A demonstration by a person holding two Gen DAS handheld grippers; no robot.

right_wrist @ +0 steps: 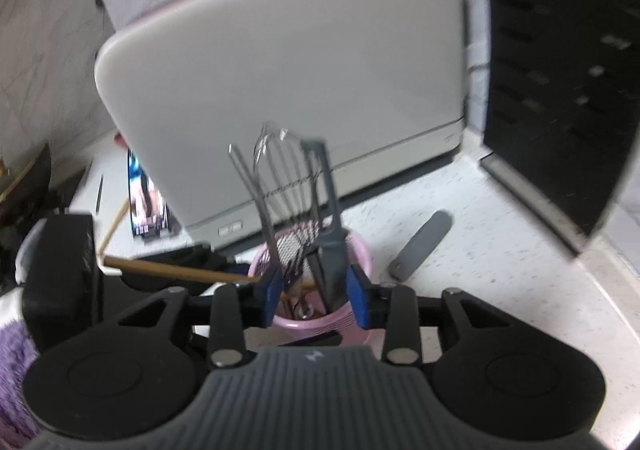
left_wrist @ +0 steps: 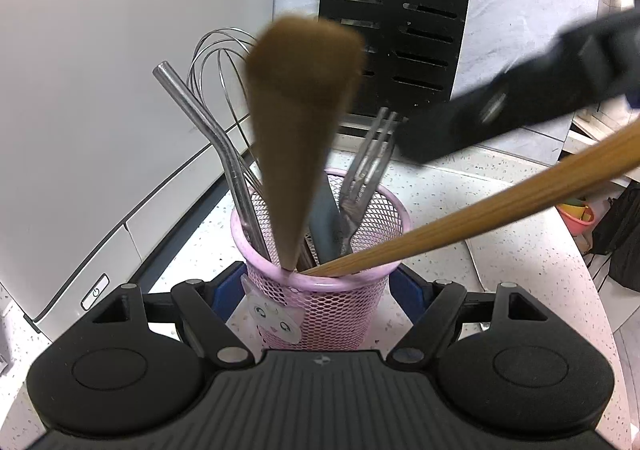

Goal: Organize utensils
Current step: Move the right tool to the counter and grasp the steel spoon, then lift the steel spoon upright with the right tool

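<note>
Steadying the pink mesh cup (left_wrist: 320, 290) on the speckled worktop (left_wrist: 500, 258), the left gripper (left_wrist: 320, 294) pinches its sides. Inside stand a blurred wooden spatula (left_wrist: 300, 122), fork (left_wrist: 368, 166), whisk (left_wrist: 224, 62) and metal straw (left_wrist: 200, 118). At two o'clock the right gripper (right_wrist: 316, 290) hovers, jaws spread, empty. The cup is light and tippy; the stiff utensils want grasping mid-handle.

A pink mesh cup (left_wrist: 324, 302) stands upright on the tabletop (left_wrist: 500, 250), holding forks (left_wrist: 366, 166), whisk (left_wrist: 216, 50), steel straw (left_wrist: 200, 118) and wooden spatula (left_wrist: 300, 122); a grey utensil (right_wrist: 422, 244) lies flat beside it.
</note>
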